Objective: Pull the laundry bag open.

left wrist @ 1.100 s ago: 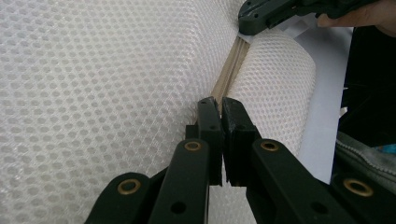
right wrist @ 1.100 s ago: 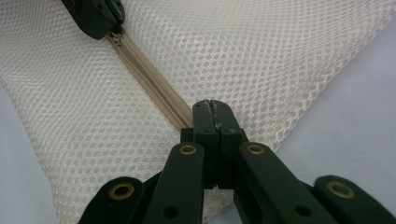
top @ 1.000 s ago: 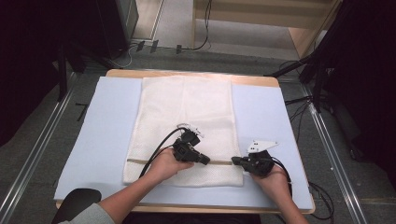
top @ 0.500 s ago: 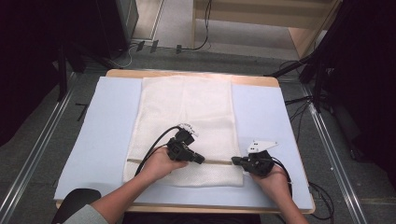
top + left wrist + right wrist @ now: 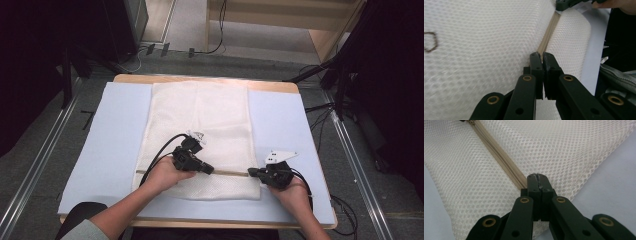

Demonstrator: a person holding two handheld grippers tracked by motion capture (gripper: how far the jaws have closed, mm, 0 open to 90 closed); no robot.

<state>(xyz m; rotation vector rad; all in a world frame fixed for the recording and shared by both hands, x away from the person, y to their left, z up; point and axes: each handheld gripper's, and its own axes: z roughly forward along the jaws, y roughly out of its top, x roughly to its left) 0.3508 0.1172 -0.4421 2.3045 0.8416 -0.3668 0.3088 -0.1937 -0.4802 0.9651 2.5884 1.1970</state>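
Right gripper [image 5: 253,172] fingers closed on zipper [image 5: 499,157] end at 5 o'clock, anchoring mesh bag [image 5: 200,120]; left gripper [image 5: 210,170], closed, pulled the slider w/ tension.

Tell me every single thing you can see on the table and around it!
mesh bag: one, white, flat in the middle of the mat
zipper: one, beige, across the bag near its front edge
mat: one, pale blue, covering the table
table: one, wooden, its edge showing past the mat
cables: several, black, on the floor behind
left gripper: one, black, shut, at the zipper
right gripper: one, black, shut, at the zipper's right end
hands: two, holding the grippers
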